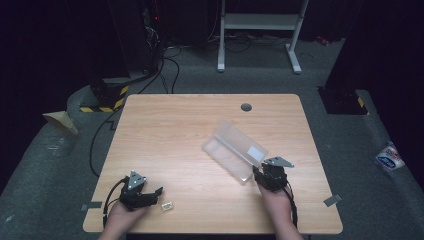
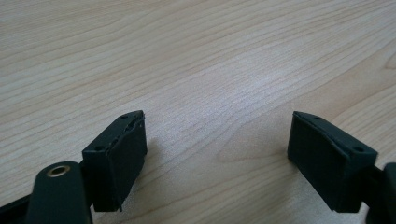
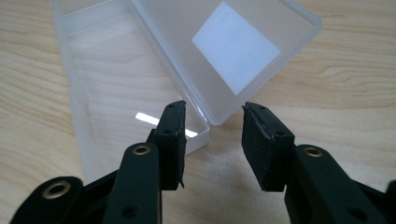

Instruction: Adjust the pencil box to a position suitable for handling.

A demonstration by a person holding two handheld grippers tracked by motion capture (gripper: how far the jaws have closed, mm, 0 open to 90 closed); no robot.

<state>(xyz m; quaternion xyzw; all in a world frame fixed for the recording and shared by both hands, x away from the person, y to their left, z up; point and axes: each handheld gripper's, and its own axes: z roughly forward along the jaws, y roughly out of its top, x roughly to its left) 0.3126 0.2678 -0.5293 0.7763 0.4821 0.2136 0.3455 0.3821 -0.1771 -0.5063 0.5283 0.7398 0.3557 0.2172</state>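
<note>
Your left gripper rests at the near left edge of the tabletop, jaws spread wide with only bare wood between them. Just right of it lies a small pale item, untouched; what it is cannot be told. Your right gripper sits at the near right, jaws partly apart and gripping nothing, its tips just short of the near corner of the clear plastic box. That box lies open right of centre, lid raised, tray empty. By my reading, the opening is done; loading the small item and closing are left.
</note>
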